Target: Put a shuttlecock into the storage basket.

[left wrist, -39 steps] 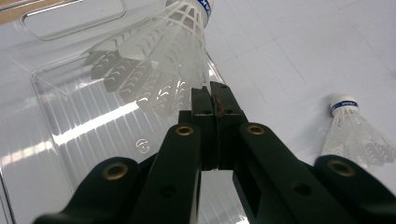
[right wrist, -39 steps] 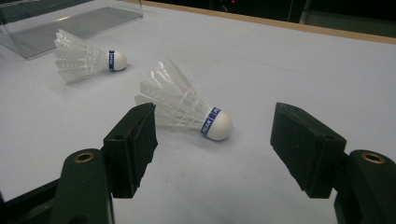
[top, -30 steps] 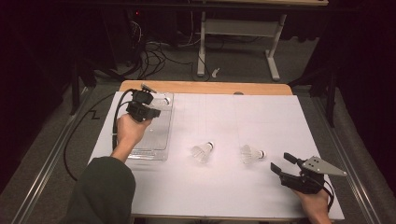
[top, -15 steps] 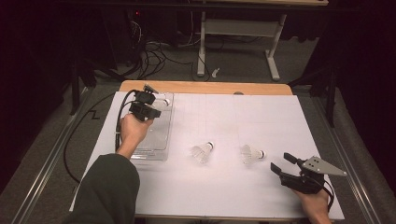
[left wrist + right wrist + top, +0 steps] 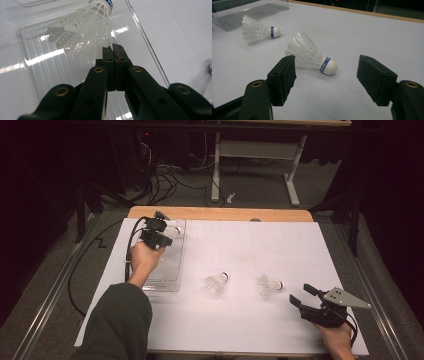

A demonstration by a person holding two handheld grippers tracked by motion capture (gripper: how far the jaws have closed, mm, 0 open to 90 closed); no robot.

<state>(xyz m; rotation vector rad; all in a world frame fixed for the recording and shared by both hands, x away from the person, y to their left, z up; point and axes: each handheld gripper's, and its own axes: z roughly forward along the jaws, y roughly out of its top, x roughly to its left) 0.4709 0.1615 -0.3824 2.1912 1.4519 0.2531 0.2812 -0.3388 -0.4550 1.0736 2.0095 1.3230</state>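
Observation:
My left gripper [image 5: 166, 234] [image 5: 112, 49] hangs over the far end of a clear plastic tray [image 5: 167, 276] [image 5: 146, 43], shut on the feather rim of a white shuttlecock [image 5: 173, 230] [image 5: 85, 23] whose cork points away. Two more white shuttlecocks lie on the white sheet: one [image 5: 216, 282] [image 5: 259, 31] beside the tray, the other [image 5: 269, 285] [image 5: 312, 56] farther right. My right gripper [image 5: 299, 293] [image 5: 327, 75] rests at the front right, open, its jaws wide on either side of the nearer shuttlecock's cork end without touching it.
The white sheet [image 5: 260, 245] covers a wooden table whose bare edge [image 5: 220, 213] shows at the back. A black cable [image 5: 75, 280] trails off the left side. Beyond the table stand a desk frame [image 5: 250, 155] and loose cables on the floor.
My left gripper has sunk slightly toward the tray with the shuttlecock still in it. The right gripper and the two loose shuttlecocks have stayed put.

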